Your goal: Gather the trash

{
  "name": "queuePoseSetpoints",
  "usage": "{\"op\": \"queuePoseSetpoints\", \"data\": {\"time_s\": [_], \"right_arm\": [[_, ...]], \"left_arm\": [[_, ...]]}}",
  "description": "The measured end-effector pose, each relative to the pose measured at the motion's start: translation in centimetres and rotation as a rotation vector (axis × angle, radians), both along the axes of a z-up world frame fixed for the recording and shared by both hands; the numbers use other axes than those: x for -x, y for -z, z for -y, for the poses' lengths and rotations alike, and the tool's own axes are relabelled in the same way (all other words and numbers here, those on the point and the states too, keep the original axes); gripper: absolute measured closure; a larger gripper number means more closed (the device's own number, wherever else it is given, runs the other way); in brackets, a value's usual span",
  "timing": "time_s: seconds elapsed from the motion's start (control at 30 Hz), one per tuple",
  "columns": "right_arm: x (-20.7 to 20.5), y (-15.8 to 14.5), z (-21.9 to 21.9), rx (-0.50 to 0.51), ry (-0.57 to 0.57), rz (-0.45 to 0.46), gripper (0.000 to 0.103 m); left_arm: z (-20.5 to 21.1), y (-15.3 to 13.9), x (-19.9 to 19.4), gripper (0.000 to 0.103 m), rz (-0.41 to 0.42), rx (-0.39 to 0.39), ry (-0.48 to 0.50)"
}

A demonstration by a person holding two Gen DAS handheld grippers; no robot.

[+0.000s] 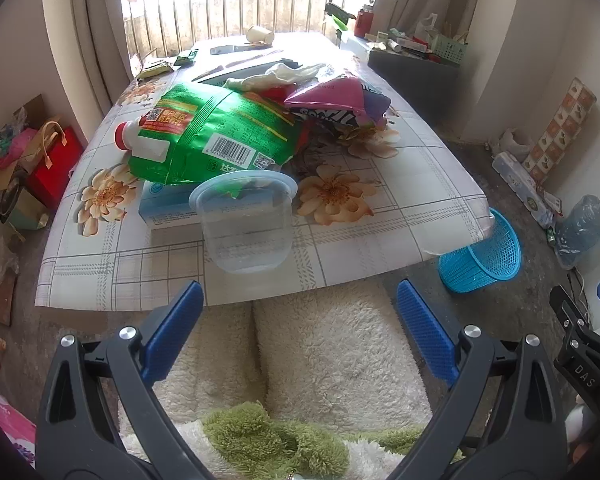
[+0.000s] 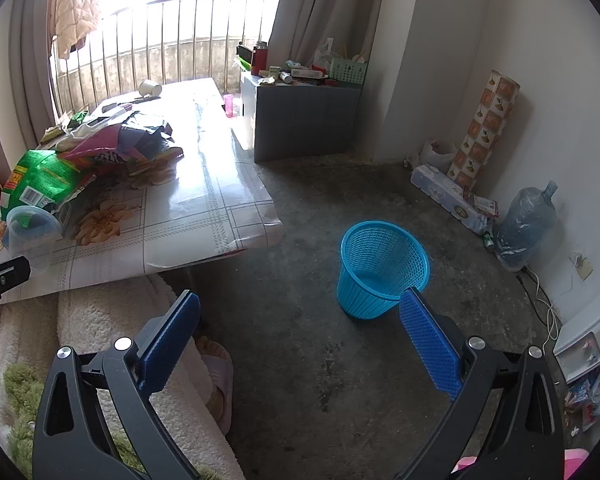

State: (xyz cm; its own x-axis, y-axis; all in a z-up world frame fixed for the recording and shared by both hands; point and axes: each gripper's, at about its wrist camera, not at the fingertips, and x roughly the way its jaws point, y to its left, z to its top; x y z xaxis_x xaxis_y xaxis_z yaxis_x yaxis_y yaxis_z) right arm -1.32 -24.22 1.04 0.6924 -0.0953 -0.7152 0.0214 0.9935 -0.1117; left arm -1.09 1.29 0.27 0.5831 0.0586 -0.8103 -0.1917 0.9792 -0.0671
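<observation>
A pile of trash lies on the flowered table (image 1: pixel 380 216): a clear plastic cup (image 1: pixel 246 224) at the near edge, a green refill pouch (image 1: pixel 216 132) with a red cap, a pink and purple snack bag (image 1: pixel 336 100) and crumpled white paper (image 1: pixel 276 74). A paper cup (image 1: pixel 260 35) lies at the far end. My left gripper (image 1: pixel 298 300) hangs open before the table's near edge, just short of the clear cup. My right gripper (image 2: pixel 300 312) is open above the floor, with the empty blue mesh bin (image 2: pixel 382 268) just beyond its right finger. The pile (image 2: pixel 80 168) also shows at the left there.
A person's fluffy white-clad lap (image 1: pixel 332 356) and slippered foot (image 2: pixel 216 376) sit under the grippers. A grey cabinet (image 2: pixel 304 120) with clutter stands by the curtains. A water jug (image 2: pixel 524 224), a patterned roll (image 2: pixel 486 128) and boxes line the right wall. Red bags (image 1: pixel 52 168) stand left of the table.
</observation>
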Motion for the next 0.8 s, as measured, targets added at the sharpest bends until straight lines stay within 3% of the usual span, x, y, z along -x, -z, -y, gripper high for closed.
{"op": "queuePoseSetpoints", "data": {"time_s": [0.23, 0.5, 0.6, 0.7, 0.8], "right_arm": [[-0.3, -0.1, -0.3, -0.014, -0.013, 0.008, 0.006], [-1.2, -1.0, -2.0, -0.139, -0.101, 0.116, 0.006], [-2.7, -0.7, -3.7, -0.261, -0.196, 0.075, 0.006], [-4.6, -0.4, -5.1, -0.426, -0.281, 0.017, 0.006], [-6.7, 0.1, -6.6, -0.596, -0.343, -0.055, 0.007]], "left_arm": [[-1.5, 0.0, -0.4, 0.01, -0.001, 0.033, -0.016], [-8.1, -0.5, 1.1, 0.01, 0.148, 0.044, -0.033], [-10.0, -0.1, 1.7, 0.01, 0.207, 0.11, 0.016], [-10.4, 0.3, 1.2, 0.01, 0.207, 0.198, 0.093], [-9.4, 0.1, 0.2, 0.01, 0.23, 0.178, 0.14]]}}
